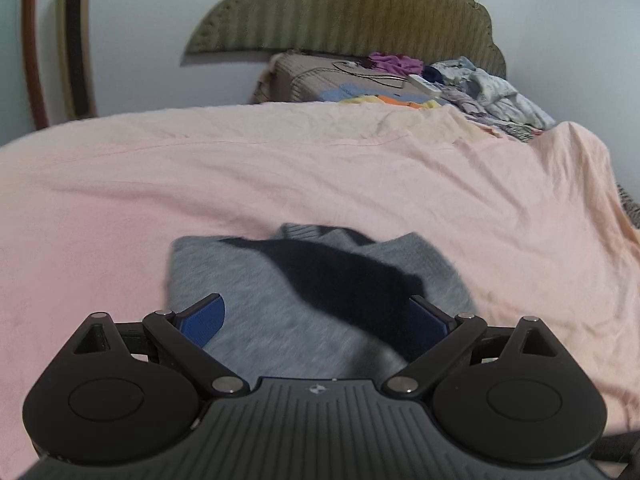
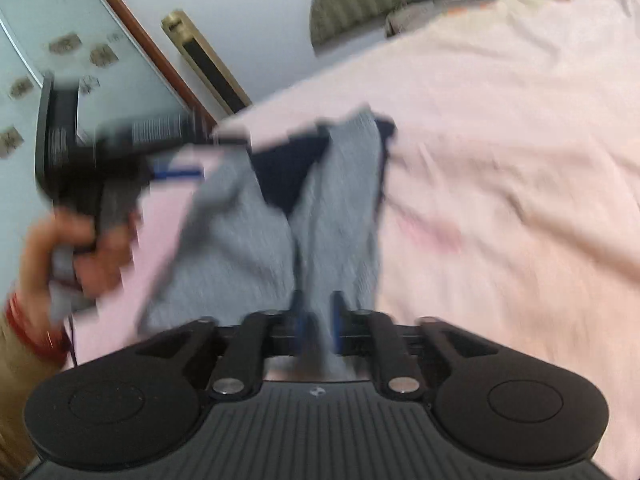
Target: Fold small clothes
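A small grey garment (image 1: 260, 280) with a dark navy part lies on the pink bedsheet (image 1: 320, 176). My left gripper (image 1: 316, 308) hovers over its near end, jaws spread wide, blue pads (image 1: 206, 320) apart from the cloth. In the right wrist view the grey garment (image 2: 248, 240) stretches away from my right gripper (image 2: 318, 320), whose blue pads stand close together with a fold of the cloth pinched between them. The left gripper (image 2: 208, 154) shows blurred at the garment's far left corner, held by a person's hand (image 2: 80, 248).
A heap of loose clothes (image 1: 488, 88), a white remote (image 1: 424, 84) and a quilted pillow (image 1: 304, 76) lie at the head of the bed below an olive headboard (image 1: 360, 8). A brown door frame (image 1: 30, 40) stands at the left wall. The sheet drops off at the right edge (image 1: 616, 208).
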Demonstrator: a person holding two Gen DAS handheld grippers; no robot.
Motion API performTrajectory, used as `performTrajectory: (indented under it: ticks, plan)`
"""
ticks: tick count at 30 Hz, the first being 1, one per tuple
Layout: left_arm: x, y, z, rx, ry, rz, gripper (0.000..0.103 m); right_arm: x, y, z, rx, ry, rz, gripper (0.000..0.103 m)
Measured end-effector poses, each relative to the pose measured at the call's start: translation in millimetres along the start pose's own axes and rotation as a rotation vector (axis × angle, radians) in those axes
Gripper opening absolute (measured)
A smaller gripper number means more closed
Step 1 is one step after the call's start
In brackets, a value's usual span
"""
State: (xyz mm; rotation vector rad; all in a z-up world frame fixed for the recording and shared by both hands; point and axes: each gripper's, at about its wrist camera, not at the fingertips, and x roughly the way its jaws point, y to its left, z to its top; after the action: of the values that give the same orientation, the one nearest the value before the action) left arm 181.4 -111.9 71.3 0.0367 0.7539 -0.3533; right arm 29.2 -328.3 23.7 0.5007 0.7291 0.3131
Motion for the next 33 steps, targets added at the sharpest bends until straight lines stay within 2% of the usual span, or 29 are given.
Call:
performTrajectory:
  ticks: [1, 2, 4, 6, 8, 10, 13, 16, 21, 22, 24, 26, 27, 30, 33]
  plan:
    - [-5, 1, -5, 0.007, -0.008, 0.021, 0.096, 2, 3, 10, -0.014, -0.034, 0.024, 0.061]
    - [-11, 3, -10, 0.014, -0.016, 0.028, 0.096, 6, 6, 22, -0.022, -0.072, 0.034, 0.079]
    - [-24, 6, -21, 0.026, -0.028, 0.013, 0.097, 22, 6, 46, -0.006, -0.1, 0.043, 0.078]
    - [-40, 5, -35, 0.066, -0.049, -0.013, 0.098, 45, -2, 70, 0.064, -0.078, 0.09, 0.078]
    - [-54, -6, -51, 0.162, -0.067, -0.027, 0.101, 70, -12, 88, 0.134, -0.034, 0.149, 0.078]
    - [-66, -21, -70, 0.28, -0.085, -0.032, 0.101, 88, -18, 99, 0.156, 0.005, 0.159, 0.078]
    - [-76, -44, -98, 0.446, -0.093, -0.07, 0.102, 106, -18, 104, 0.14, 0.045, 0.136, 0.078]
    - [-73, -59, -118, 0.562, -0.074, -0.107, 0.102, 114, -14, 99, 0.146, 0.075, 0.191, 0.078]
    - [-59, -69, -136, 0.669, -0.058, -0.097, 0.101, 126, -18, 102, 0.199, 0.052, 0.208, 0.078]
    - [-57, -70, -138, 0.678, -0.063, -0.097, 0.1, 129, -20, 102, 0.216, 0.046, 0.215, 0.076]
    - [-54, -71, -141, 0.687, -0.077, -0.084, 0.097, 140, -16, 104, 0.215, 0.045, 0.205, 0.064]
    - [-50, -73, -141, 0.681, -0.084, -0.077, 0.091, 150, -11, 106, 0.181, 0.06, 0.179, 0.035]
    - [-51, -76, -142, 0.68, -0.092, -0.074, 0.09, 153, -10, 107, 0.165, 0.073, 0.169, 0.029]
    - [-51, -85, -141, 0.697, -0.119, -0.073, 0.081, 159, -6, 107, 0.136, 0.084, 0.161, 0.02]
    - [-49, -94, -143, 0.73, -0.129, -0.078, 0.075, 160, -7, 106, 0.135, 0.084, 0.161, 0.018]
